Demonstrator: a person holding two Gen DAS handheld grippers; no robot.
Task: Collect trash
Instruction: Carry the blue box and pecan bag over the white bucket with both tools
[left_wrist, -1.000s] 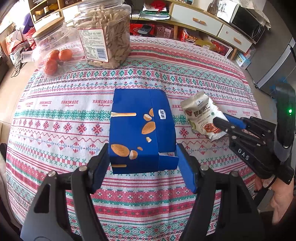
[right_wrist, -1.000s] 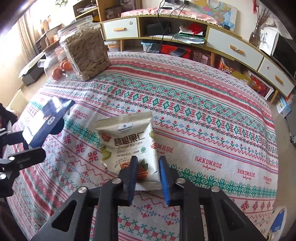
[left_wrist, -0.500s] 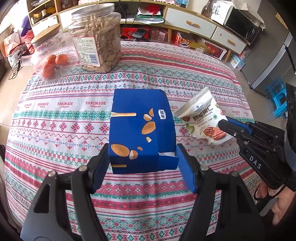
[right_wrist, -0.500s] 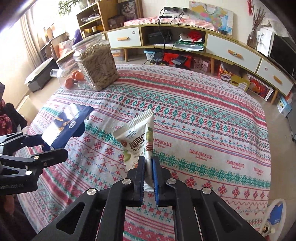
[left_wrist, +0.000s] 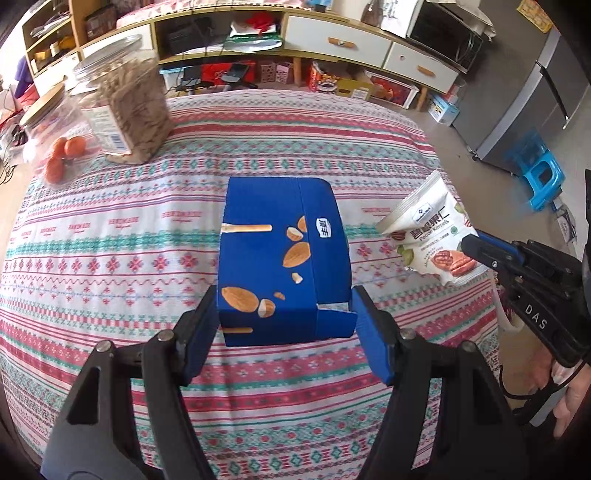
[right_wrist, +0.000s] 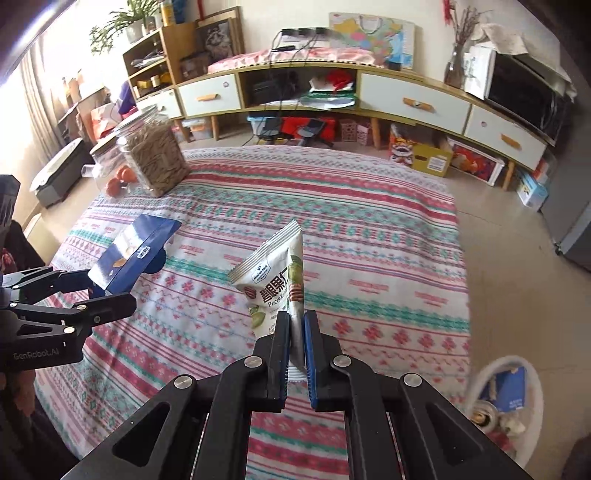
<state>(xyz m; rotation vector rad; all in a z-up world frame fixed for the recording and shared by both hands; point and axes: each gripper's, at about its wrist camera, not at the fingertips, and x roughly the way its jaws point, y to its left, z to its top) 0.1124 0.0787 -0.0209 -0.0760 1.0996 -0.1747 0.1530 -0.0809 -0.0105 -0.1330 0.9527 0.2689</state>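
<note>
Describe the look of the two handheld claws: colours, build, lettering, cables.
Both are alike: matte black linkage arms with silver pivot rivets, ending in flat blue pads. The left claw carries white "GenRobot.AI" lettering on its body, readable from the right wrist view. The right claw carries white "DAS" lettering on its side, readable from the left wrist view, and a thin black cable loops beneath its handle beside the person's hand.

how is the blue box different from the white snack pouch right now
The blue box is a stiff carton printed with almonds; the white snack pouch is a thin, soft packet showing pecans. The box spans the wide-set jaws of the left gripper; the pouch is pinched by its bottom edge in the nearly closed right gripper. The box lies fairly flat; the pouch stands on edge. Both are held above the tablecloth.
</note>
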